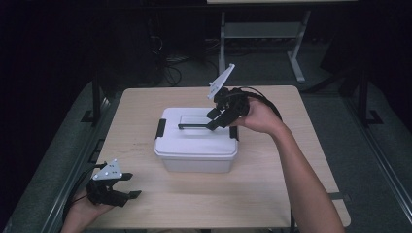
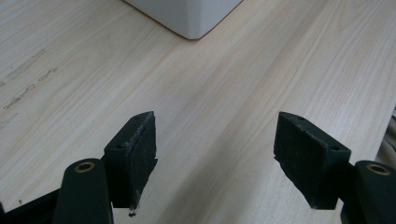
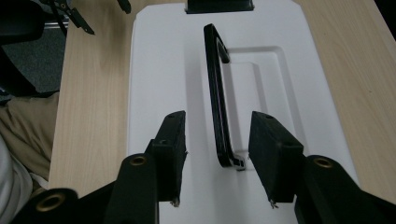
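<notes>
Right gripper [image 3: 217, 156] open, jaws straddling the raised black handle [image 3: 215, 93] on the white box [image 1: 197, 141] — lined up to grab; left gripper [image 1: 121, 187] sits open near-left

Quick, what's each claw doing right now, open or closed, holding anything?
Left claw: open, empty, over the table.
Right claw: open, straddling the handle of the box, not gripping it.

Lab: bare workbenches [image 1: 286, 29], floor cables [image 1: 170, 73]
</notes>
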Available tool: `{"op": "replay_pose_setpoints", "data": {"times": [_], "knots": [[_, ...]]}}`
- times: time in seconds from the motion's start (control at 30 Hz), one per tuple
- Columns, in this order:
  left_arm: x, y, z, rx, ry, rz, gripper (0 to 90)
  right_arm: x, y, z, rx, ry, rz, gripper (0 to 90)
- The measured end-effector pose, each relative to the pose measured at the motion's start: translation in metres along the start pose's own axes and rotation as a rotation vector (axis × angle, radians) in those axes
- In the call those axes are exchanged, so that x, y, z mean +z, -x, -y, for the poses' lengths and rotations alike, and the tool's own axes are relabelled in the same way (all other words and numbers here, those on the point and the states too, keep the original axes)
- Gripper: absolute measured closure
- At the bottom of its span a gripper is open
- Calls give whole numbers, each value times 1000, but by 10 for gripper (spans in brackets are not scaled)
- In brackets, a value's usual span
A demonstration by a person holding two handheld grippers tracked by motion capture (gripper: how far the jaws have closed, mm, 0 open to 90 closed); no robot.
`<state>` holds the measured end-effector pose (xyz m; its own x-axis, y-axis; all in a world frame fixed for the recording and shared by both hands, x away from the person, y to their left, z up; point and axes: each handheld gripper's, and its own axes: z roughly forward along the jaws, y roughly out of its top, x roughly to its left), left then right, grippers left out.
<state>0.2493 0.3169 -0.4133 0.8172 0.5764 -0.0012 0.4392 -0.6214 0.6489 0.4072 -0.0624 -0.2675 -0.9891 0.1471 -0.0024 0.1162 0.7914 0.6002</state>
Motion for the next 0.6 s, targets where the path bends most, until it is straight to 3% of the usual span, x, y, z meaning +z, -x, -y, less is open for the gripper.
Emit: {"op": "replay_pose_setpoints", "data": {"times": [0.6], "knots": [[1,0,0,0,-2,-2,295,-17,-3,24,42,5,36,507]]}}
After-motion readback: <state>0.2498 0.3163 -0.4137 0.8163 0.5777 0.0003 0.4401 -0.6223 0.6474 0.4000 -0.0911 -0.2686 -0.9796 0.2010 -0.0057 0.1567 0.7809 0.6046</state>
